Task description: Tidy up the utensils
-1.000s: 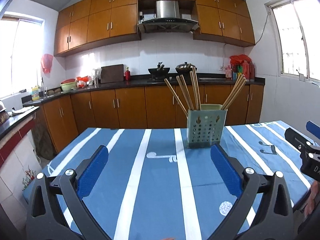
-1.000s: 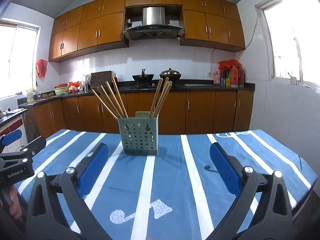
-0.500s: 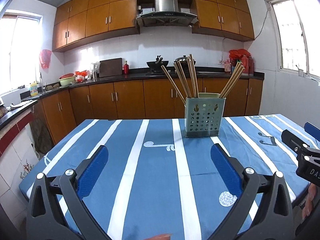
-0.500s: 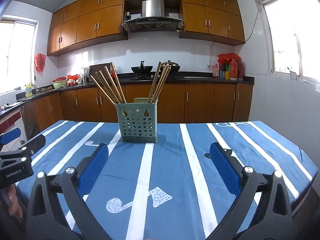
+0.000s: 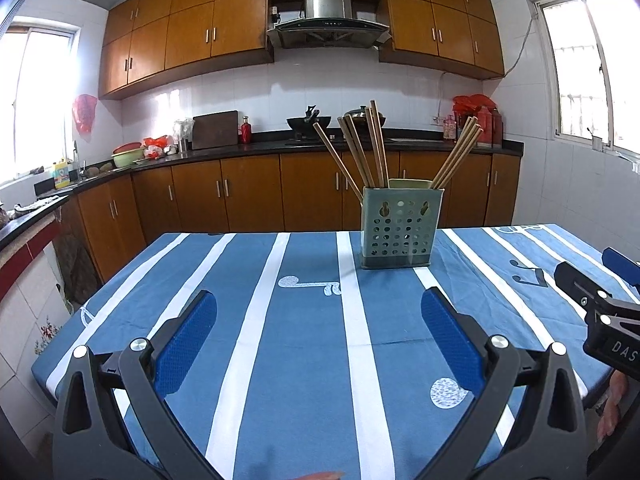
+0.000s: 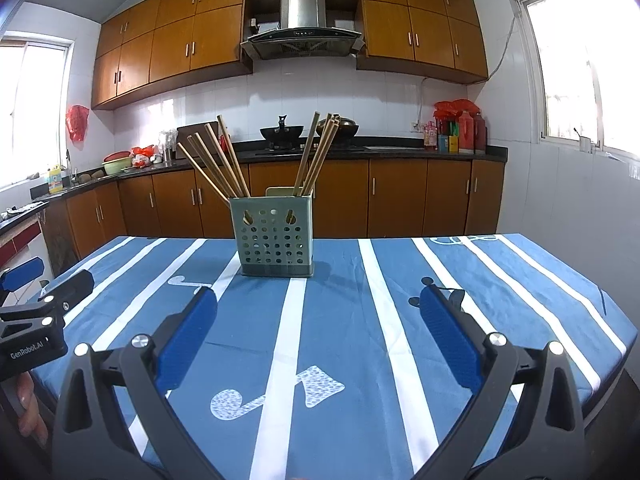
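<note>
A pale green perforated utensil holder (image 5: pixel 401 230) (image 6: pixel 276 236) stands upright on the blue striped tablecloth (image 5: pixel 304 344) (image 6: pixel 344 332), near the table's far side. Several wooden chopsticks (image 5: pixel 366 148) (image 6: pixel 224 160) lean out of it in two bunches, left and right. My left gripper (image 5: pixel 318 308) hovers open over the near part of the table, nothing between its blue pads. My right gripper (image 6: pixel 318 306) is likewise open and empty, well short of the holder. Each gripper shows at the edge of the other's view.
Brown kitchen cabinets (image 5: pixel 248 200) and a dark countertop (image 6: pixel 360 150) with a wok, bottles and bowls run behind the table. Windows sit on both side walls. A person's fingers (image 6: pixel 28 404) hold the left gripper's handle.
Both grippers have drawn back and tilted up a little, so the holder sits smaller and farther off. Their jaws stay open.
</note>
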### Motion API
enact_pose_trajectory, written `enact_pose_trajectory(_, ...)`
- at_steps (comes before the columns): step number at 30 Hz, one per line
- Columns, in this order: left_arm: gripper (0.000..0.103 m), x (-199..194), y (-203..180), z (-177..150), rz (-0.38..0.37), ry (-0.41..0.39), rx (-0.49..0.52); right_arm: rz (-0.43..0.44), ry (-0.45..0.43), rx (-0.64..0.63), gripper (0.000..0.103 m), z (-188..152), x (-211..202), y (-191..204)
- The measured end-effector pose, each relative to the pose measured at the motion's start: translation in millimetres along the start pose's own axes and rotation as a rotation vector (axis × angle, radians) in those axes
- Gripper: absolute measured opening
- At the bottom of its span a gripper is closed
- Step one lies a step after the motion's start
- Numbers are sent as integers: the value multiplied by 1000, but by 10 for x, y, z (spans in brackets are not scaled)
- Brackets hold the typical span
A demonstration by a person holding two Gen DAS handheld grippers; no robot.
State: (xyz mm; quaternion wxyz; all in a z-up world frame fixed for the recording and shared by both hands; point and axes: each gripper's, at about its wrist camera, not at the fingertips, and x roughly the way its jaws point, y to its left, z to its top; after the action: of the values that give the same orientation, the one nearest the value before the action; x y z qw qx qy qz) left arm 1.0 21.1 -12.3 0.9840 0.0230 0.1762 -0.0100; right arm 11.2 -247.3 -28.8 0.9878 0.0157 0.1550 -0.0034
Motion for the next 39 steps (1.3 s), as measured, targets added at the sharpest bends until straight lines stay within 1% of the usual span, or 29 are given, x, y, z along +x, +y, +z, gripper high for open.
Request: enact_pose_trajectory(39, 101, 15, -63, -10, -12, 5, -1, -2, 6, 18, 99, -23, 12, -17)
